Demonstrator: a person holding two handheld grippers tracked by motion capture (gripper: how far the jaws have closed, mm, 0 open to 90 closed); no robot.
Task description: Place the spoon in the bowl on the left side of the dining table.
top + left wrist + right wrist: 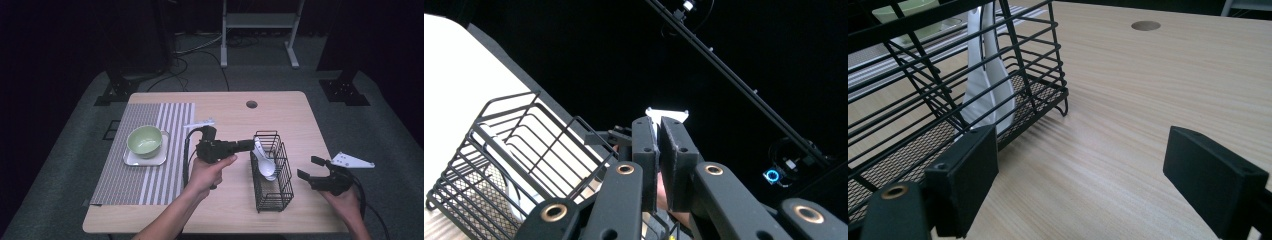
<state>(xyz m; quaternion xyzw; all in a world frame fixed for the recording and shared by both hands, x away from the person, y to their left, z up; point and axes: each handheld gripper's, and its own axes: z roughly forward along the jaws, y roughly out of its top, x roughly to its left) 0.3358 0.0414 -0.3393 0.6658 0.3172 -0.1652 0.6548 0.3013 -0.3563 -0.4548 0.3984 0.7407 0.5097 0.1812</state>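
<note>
From the high view, my left gripper (248,145) sits over the middle of the table (300,120), its tip right at the far left rim of the black wire basket (272,172). A white spoon (265,161) leans inside that basket, handle up by the gripper tip; can't tell from here if they touch. My right gripper (312,168) rests near the right edge, jaws spread wide with nothing in them, well clear of the basket. Off to the left, a green bowl (145,140) sits on a white tray on the striped mat (150,150).

Left gripper view: the pads (676,155) are clenched together, nothing visible between them, basket (509,150) down to the left.

Right gripper view: released jaws frame bare table (1128,100); the spoon (985,85) stands in the basket (923,100) on the left.
</note>
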